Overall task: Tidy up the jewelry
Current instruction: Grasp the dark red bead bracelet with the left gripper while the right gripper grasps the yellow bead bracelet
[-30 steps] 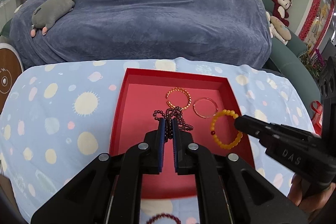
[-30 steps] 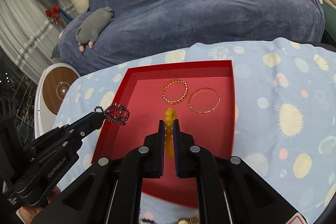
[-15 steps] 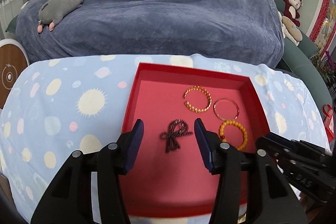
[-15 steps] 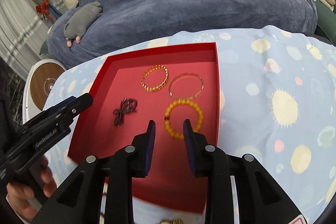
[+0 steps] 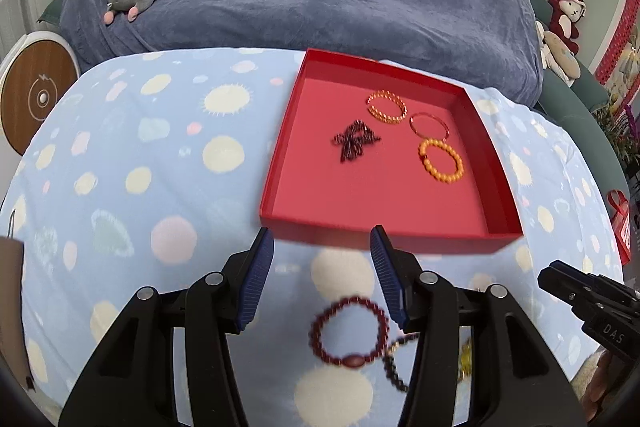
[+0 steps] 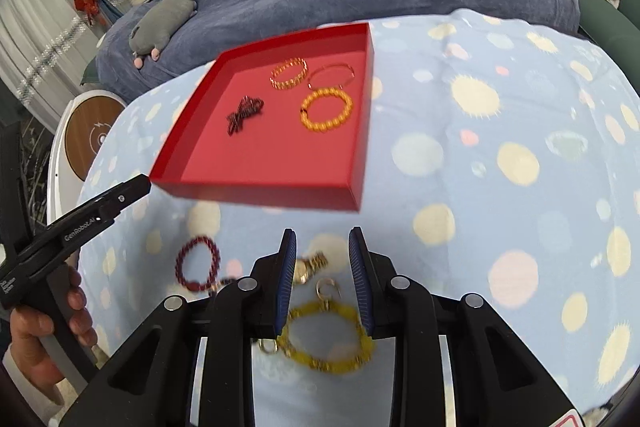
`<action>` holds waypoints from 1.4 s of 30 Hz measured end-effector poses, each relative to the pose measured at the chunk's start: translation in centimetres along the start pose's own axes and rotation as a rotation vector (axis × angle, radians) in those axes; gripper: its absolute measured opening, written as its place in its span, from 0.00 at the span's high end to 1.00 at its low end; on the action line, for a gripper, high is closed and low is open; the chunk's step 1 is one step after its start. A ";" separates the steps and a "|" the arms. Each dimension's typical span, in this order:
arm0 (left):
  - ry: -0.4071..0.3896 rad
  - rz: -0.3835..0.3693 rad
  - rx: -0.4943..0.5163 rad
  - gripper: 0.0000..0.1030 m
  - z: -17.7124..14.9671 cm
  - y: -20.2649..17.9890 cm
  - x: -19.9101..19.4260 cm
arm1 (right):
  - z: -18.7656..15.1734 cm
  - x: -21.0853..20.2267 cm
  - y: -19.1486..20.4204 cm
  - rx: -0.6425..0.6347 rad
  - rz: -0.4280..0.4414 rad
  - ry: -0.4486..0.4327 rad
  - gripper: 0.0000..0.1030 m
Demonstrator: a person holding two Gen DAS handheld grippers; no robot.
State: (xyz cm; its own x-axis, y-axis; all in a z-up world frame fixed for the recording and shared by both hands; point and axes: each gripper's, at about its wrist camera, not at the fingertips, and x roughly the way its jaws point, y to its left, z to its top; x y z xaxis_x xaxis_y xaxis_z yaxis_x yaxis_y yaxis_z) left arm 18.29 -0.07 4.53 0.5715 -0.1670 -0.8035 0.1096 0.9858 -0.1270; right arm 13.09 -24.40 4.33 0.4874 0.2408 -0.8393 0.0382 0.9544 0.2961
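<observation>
Left claw [image 5: 322, 263] released, dark red bracelet [image 5: 349, 331] below, right claw [image 6: 322, 267] released

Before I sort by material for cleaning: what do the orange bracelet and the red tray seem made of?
Orange bracelet: round glossy beads, probably resin, glass or amber-like stone; which one, I cannot tell. Red tray: thin, straight matte walls with sharp corners, likely cardboard.

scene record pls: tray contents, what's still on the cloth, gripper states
tray: red tray on spotted cloth
in tray: dark bead string, gold chain bracelet, thin bangle, orange bead bracelet
on cloth: maroon bead bracelet, yellow bracelet, gold watch, small rings
left gripper: open, empty
right gripper: open, empty, above yellow bracelet
</observation>
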 end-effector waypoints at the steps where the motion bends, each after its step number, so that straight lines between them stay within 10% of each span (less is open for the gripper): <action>1: 0.006 0.001 0.004 0.52 -0.6 -0.1 -0.2 | -0.4 -0.1 -0.1 0.003 -0.002 0.005 0.73; 25: 0.114 0.096 -0.001 0.56 -7.0 -0.2 3.6 | -6.2 3.1 -0.8 -0.050 -0.103 0.103 0.73; 31: 0.105 0.069 0.010 0.92 -6.7 -0.2 3.8 | -6.3 3.6 -0.7 -0.053 -0.098 0.120 0.91; 42: 0.092 -0.011 -0.042 0.93 -6.2 -0.2 1.4 | -4.7 -0.7 -1.1 0.013 -0.015 0.043 0.91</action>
State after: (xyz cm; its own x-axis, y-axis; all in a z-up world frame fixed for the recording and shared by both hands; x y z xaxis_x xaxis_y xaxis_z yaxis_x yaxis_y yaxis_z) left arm 14.08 -0.40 -0.16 0.4933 -0.1777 -0.8515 0.0805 0.9840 -0.1587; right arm 8.61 -24.82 2.46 0.4486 0.2339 -0.8626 0.0568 0.9557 0.2887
